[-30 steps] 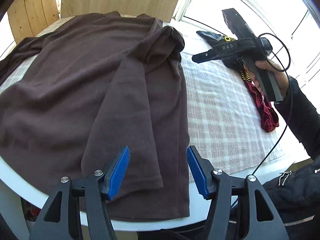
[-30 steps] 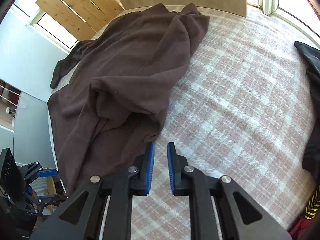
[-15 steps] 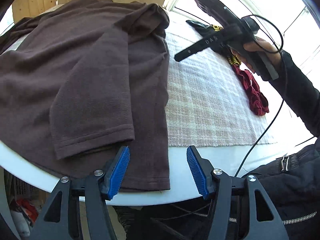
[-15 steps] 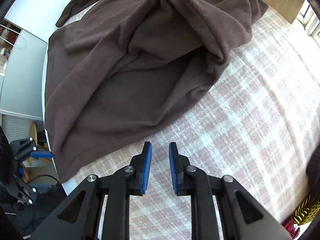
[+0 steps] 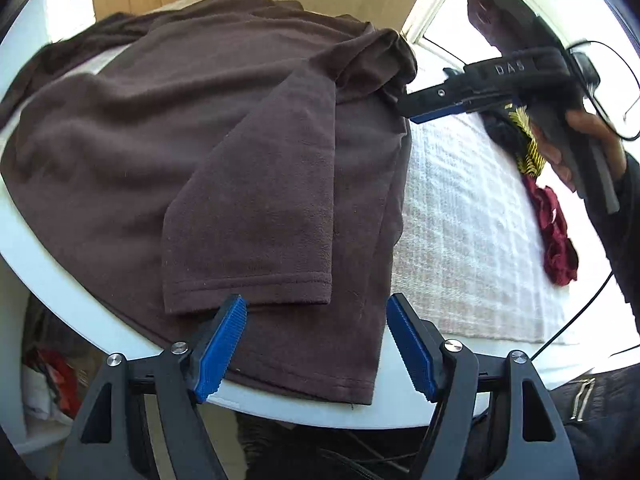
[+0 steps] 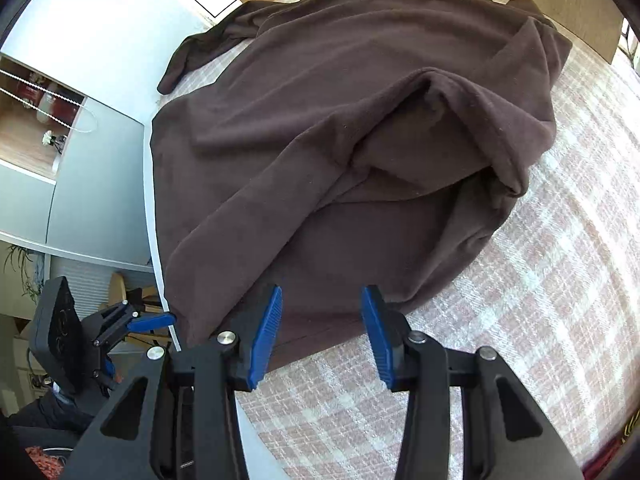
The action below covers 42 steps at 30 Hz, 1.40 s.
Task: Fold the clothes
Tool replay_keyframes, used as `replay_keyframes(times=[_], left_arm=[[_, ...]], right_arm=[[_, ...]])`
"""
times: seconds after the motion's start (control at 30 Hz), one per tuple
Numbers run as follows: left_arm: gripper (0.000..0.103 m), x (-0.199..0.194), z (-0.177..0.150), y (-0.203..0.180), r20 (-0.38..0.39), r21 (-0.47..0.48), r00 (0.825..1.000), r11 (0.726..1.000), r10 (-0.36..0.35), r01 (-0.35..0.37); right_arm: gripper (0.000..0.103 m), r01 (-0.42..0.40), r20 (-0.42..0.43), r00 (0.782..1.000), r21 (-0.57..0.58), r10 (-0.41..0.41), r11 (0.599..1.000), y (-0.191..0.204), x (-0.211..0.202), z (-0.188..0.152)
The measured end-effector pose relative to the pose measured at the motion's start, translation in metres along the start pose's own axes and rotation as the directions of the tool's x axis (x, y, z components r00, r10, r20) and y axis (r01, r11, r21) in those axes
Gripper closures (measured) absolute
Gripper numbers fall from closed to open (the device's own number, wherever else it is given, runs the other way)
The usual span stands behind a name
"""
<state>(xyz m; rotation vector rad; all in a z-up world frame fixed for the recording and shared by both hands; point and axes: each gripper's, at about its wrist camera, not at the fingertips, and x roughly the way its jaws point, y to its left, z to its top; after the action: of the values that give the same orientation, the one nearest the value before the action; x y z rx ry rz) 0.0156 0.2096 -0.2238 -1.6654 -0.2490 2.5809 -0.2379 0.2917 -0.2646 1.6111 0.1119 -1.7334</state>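
Brown shirt [image 5: 248, 152] — below left gripper [image 5: 316, 346]

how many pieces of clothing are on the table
3 visible: the brown shirt spread over the left side, a dark red garment at the right edge, and a black garment beyond it, half hidden by the right gripper.

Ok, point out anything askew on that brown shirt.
The brown shirt is rumpled: its shoulder is bunched, one sleeve lies folded across the body, and its hem overhangs the white table edge.
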Motion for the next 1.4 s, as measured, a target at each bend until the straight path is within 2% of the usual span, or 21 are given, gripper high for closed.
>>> replay_keyframes(times=[0.07, 0.13, 0.2, 0.23, 0.4, 0.53, 0.63, 0.7, 0.8, 0.9, 0.97, 1.0, 1.1, 1.17, 1.2, 1.23, 1.3, 1.33, 1.4], left_arm=[[0.032, 0.004, 0.000, -0.020, 0.011, 0.135, 0.996, 0.987, 0.088, -0.089], [0.036, 0.012, 0.000, -0.036, 0.025, 0.248, 0.989, 0.957, 0.149, -0.150], [0.043, 0.021, 0.002, -0.045, 0.032, 0.321, 0.982, 0.929, 0.185, -0.185], [0.043, 0.026, 0.003, -0.046, 0.029, 0.338, 0.981, 0.921, 0.194, -0.193], [0.043, 0.029, 0.010, -0.036, -0.015, 0.325, 0.992, 0.939, 0.125, -0.114], [0.043, 0.007, 0.014, -0.015, -0.014, 0.240, 1.000, 0.971, -0.017, 0.020], [0.043, -0.007, 0.012, -0.002, 0.009, 0.238, 1.000, 0.971, 0.023, -0.024], [0.045, -0.006, 0.010, 0.005, 0.007, 0.246, 0.998, 0.967, 0.060, -0.060], [0.045, -0.004, 0.005, 0.004, 0.006, 0.294, 0.997, 0.952, 0.083, -0.081], [0.045, 0.004, 0.001, -0.018, 0.013, 0.399, 0.997, 0.914, 0.082, -0.081], [0.045, 0.013, -0.002, -0.028, 0.013, 0.457, 0.993, 0.883, 0.114, -0.108], [0.049, 0.017, -0.003, -0.032, 0.011, 0.477, 0.992, 0.871, 0.127, -0.117], [0.053, 0.026, 0.002, -0.031, 0.006, 0.478, 0.991, 0.870, 0.137, -0.123], [0.063, 0.028, 0.005, -0.028, -0.002, 0.474, 0.991, 0.873, 0.130, -0.114], [0.075, 0.028, 0.006, -0.027, -0.010, 0.473, 0.992, 0.875, 0.123, -0.104], [0.085, 0.029, 0.008, -0.026, -0.019, 0.470, 0.994, 0.878, 0.112, -0.090], [0.093, 0.027, 0.011, -0.022, -0.033, 0.450, 0.996, 0.891, 0.080, -0.057], [0.097, 0.026, 0.013, -0.019, -0.038, 0.435, 0.997, 0.900, 0.062, -0.040], [0.097, 0.020, 0.017, -0.010, -0.038, 0.393, 0.999, 0.919, 0.024, -0.007]], right_arm=[[0.061, 0.012, -0.011, 1.000, 0.004, -0.012, 1.000, -0.003, 0.001, -0.002], [0.061, 0.016, -0.007, 1.000, 0.013, -0.016, 1.000, -0.008, -0.002, -0.004], [0.061, 0.020, 0.002, 1.000, 0.022, -0.020, 1.000, -0.013, -0.007, -0.004], [0.061, 0.022, 0.006, 1.000, 0.027, -0.022, 0.999, -0.016, -0.009, -0.005], [0.061, 0.019, 0.016, 1.000, 0.053, -0.019, 0.998, -0.026, -0.013, -0.004], [0.061, -0.029, 0.023, 0.999, 0.034, 0.028, 0.999, -0.021, -0.007, -0.002], [0.062, -0.075, -0.006, 0.997, -0.010, 0.075, 0.997, -0.003, 0.005, -0.006], [0.062, -0.100, -0.046, 0.994, -0.065, 0.097, 0.993, 0.015, 0.015, -0.013], [0.061, -0.047, -0.074, 0.997, -0.166, 0.035, 0.985, 0.042, 0.027, -0.023], [0.061, -0.010, -0.077, 0.997, -0.178, -0.004, 0.984, 0.041, 0.026, -0.024], [0.062, -0.004, -0.066, 0.998, -0.142, -0.005, 0.990, 0.029, 0.019, -0.023], [0.062, 0.001, -0.060, 0.998, -0.123, -0.008, 0.992, 0.023, 0.015, -0.022], [0.062, 0.021, -0.037, 0.999, -0.079, -0.024, 0.997, 0.007, 0.003, -0.023], [0.061, 0.031, -0.027, 0.999, -0.063, -0.033, 0.998, 0.001, -0.003, -0.024], [0.061, 0.036, -0.023, 0.999, -0.056, -0.038, 0.998, -0.002, -0.005, -0.025], [0.061, 0.041, -0.019, 0.999, -0.050, -0.042, 0.998, -0.004, -0.007, -0.026], [0.061, 0.045, -0.012, 0.999, -0.037, -0.046, 0.998, -0.007, -0.009, -0.026], [0.061, 0.046, -0.008, 0.999, -0.029, -0.046, 0.999, -0.009, -0.010, -0.026], [0.061, 0.041, 0.001, 0.999, -0.019, -0.041, 0.999, -0.014, -0.014, -0.026]])
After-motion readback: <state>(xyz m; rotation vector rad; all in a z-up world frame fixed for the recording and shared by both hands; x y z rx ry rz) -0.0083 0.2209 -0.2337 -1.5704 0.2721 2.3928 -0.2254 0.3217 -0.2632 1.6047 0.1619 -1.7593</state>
